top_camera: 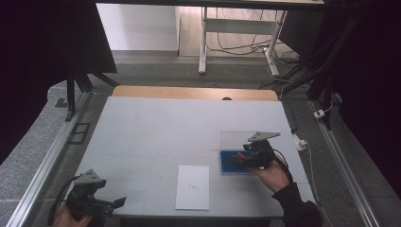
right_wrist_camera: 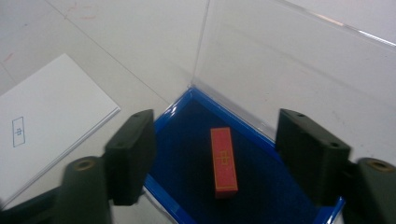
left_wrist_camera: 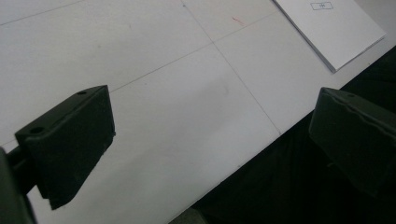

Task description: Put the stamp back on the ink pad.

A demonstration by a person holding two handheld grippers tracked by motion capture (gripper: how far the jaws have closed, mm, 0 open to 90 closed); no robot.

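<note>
A: High view — the white table (top_camera: 156,127) carries a clear-lidded box with a blue tray (top_camera: 231,163) near its right edge, lid (top_camera: 236,139) standing open.

B: And inside?

A: In the right gripper view, one red block (right_wrist_camera: 223,162) with gold markings lies on the blue lining — the markings are too small to read.

B: The grippers?

A: The right gripper (right_wrist_camera: 215,156) hangs over the tray, jaws wide apart either side of the block, not touching it. The left gripper (left_wrist_camera: 210,144) sits at the near left corner, jaws apart, holding nothing.

B: Any writing?

A: A white sheet (top_camera: 192,187) at the near edge bears a small boxed mark, illegible.
</note>
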